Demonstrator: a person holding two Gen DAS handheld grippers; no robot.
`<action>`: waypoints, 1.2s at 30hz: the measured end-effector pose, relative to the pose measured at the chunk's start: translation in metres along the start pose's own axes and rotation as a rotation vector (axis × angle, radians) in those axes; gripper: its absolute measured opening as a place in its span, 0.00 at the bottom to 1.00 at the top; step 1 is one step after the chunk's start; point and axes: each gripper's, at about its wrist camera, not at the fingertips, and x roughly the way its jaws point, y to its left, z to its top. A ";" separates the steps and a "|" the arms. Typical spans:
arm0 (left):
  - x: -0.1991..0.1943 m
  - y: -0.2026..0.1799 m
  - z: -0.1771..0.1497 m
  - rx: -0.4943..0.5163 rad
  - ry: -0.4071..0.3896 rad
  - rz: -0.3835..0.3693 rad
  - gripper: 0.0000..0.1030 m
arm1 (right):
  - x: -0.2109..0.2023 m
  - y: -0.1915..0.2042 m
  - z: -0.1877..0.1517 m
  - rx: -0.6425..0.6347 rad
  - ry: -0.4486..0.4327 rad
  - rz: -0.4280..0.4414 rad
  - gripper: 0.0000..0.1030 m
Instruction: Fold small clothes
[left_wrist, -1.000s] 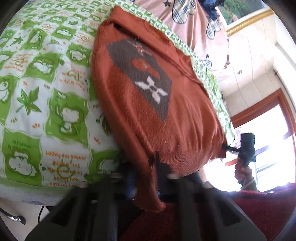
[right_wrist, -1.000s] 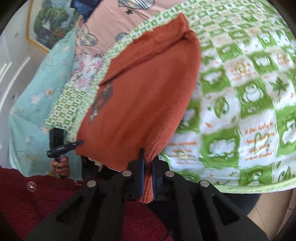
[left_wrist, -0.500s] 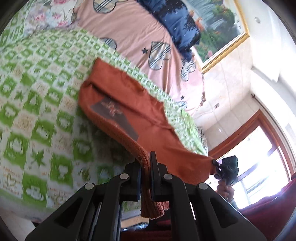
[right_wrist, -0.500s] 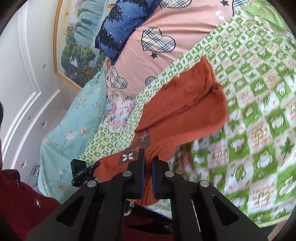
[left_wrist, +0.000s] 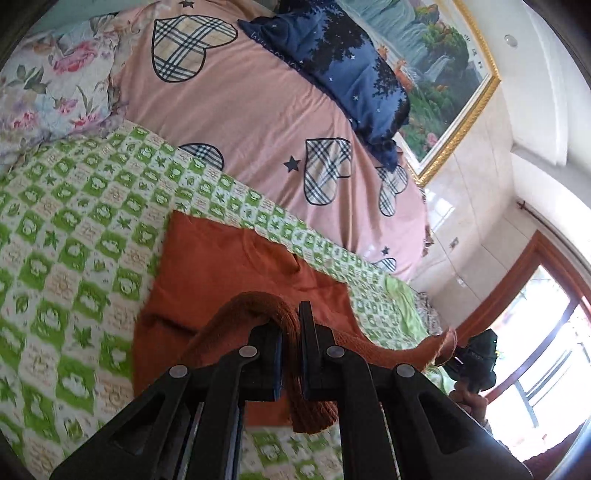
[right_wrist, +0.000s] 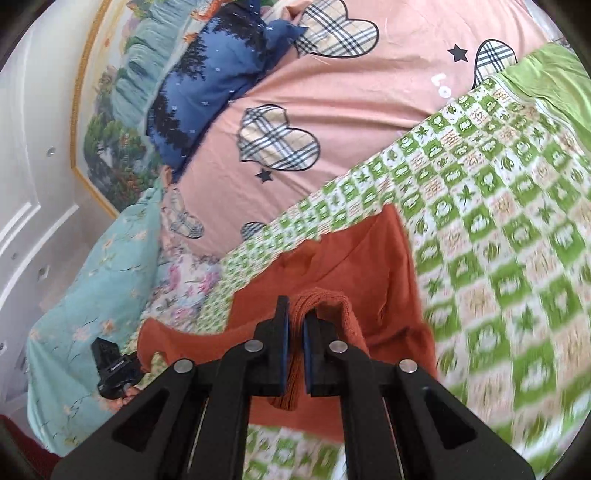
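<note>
Bedroom setting: your work surface is a bed covered by a green-and-white checked blanket (left_wrist: 66, 236), with a pink quilt (left_wrist: 258, 110) printed with plaid hearts behind it and a dark blue pillow (left_wrist: 343, 62) at the head. Beyond the pillow a gold-framed landscape painting (left_wrist: 443, 74) hangs on the wall, and a floral pillow (left_wrist: 48, 88) lies at the far left of the left wrist view.

Your left tongs (left_wrist: 290, 354) are pressed together, pinching a bunched ribbed edge of the rust-orange knit sweater (left_wrist: 221, 266). Your right tongs (right_wrist: 294, 343) are likewise clamped on another bunched edge of the same sweater (right_wrist: 362, 266). Between the two grips the hem hangs raised off the blanket, while the far portion of the garment lies flat on the checked blanket, near its border with the pink quilt.

Each wrist view shows the opposite tongs at the picture's edge, joined to it by the stretched hem
</note>
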 end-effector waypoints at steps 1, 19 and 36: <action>0.012 0.003 0.010 0.009 -0.004 0.028 0.06 | 0.012 -0.005 0.007 0.007 0.003 -0.016 0.07; 0.189 0.109 0.075 -0.060 0.082 0.248 0.06 | 0.149 -0.078 0.051 0.055 0.118 -0.226 0.07; 0.211 0.049 -0.021 -0.042 0.358 0.098 0.31 | 0.190 0.013 -0.034 -0.272 0.488 -0.221 0.17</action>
